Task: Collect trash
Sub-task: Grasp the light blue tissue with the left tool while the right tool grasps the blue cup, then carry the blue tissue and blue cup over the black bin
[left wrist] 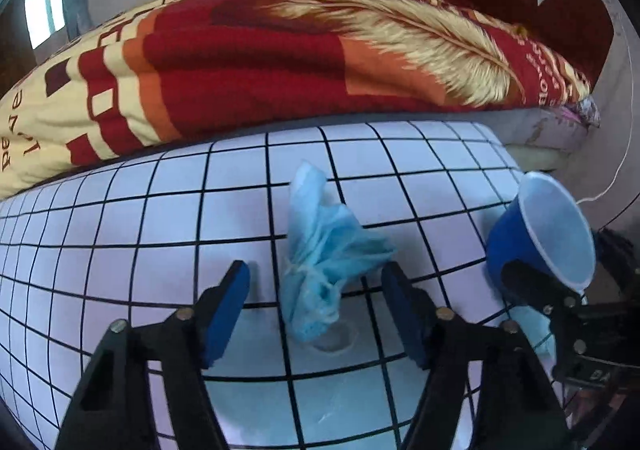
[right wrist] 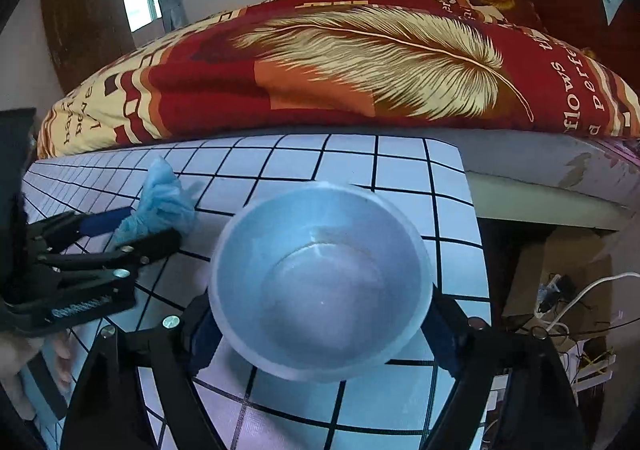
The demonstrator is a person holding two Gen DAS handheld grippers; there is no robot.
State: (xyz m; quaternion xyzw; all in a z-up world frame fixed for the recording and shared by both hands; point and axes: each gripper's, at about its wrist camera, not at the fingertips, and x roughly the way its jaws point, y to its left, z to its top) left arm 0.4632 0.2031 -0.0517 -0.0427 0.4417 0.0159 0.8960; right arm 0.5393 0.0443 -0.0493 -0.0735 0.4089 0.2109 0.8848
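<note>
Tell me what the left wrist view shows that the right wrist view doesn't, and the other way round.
Only the left wrist view: the cup's blue outer wall, and the left gripper from behind, jaws apart either side of the crumpled blue mask, pads not touching it.

Only the right wrist view: the cup's pale, empty inside between the right gripper's fingers, whether the pads press it is unclear; a white cable and clutter beyond the table edge; a brown door.

Both: the grid-patterned table, mask, cup, and the red feather-print blanket behind.
</note>
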